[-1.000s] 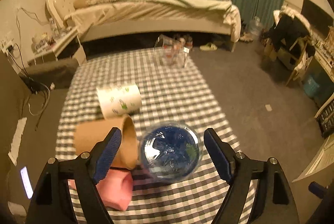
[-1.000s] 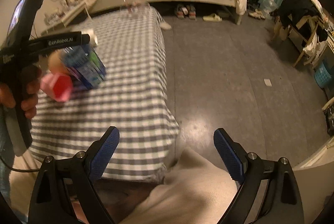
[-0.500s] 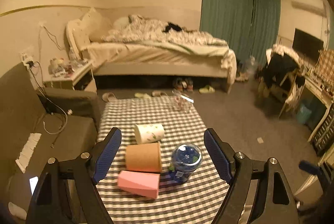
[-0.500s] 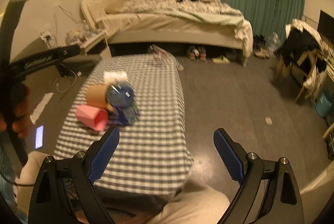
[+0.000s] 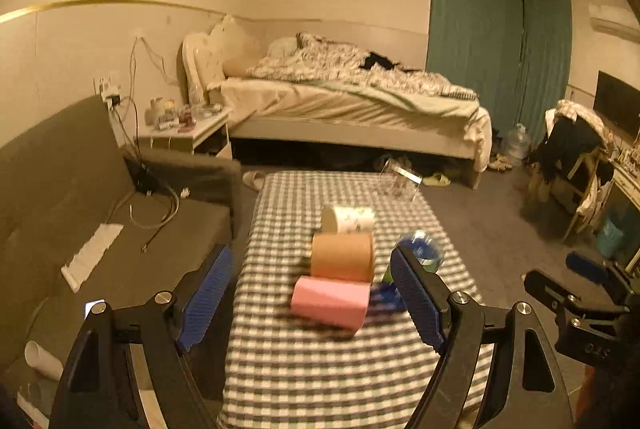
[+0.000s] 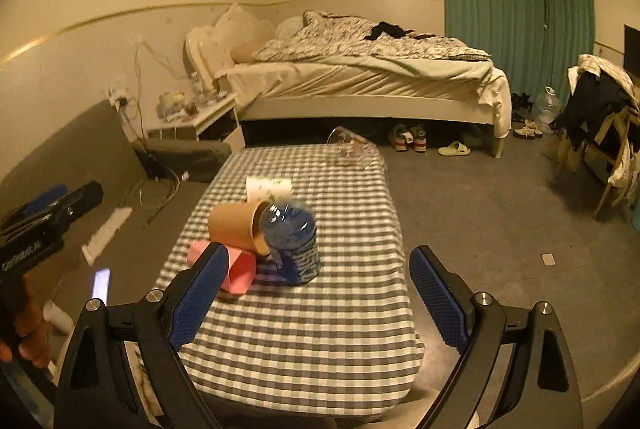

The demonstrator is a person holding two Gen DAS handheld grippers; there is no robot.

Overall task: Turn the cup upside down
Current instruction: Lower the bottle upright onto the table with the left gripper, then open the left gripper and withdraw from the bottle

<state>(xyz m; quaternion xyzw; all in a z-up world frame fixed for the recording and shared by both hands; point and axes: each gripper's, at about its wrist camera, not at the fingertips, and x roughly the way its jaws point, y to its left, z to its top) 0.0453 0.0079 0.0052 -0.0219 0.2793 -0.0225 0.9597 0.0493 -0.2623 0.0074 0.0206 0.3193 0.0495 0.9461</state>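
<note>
The bed (image 5: 352, 109) filled the upper middle of both views, with green curtains (image 6: 512, 5) to the upper right. Below it, in the centre of the frame, the checked tabletop (image 6: 320, 329) carried everything I was concerned with. A clear container (image 6: 352, 145) sat at its far end, too blurred to make out further. Nearer, a blue water bottle (image 6: 294, 241) stood upright. Just left of it lay three cups in a row running away from me, all on their sides: the white printed cup (image 5: 348, 219) farthest, the brown cup (image 5: 342, 257) in the middle with its mouth against the bottle, and the pink cup (image 5: 330, 303) nearest. My left fingers (image 5: 312, 297) were spread wide and held nothing, above the near part of the tabletop. My right fingers (image 6: 320, 297) were likewise spread apart and empty, low in the frame.
</note>
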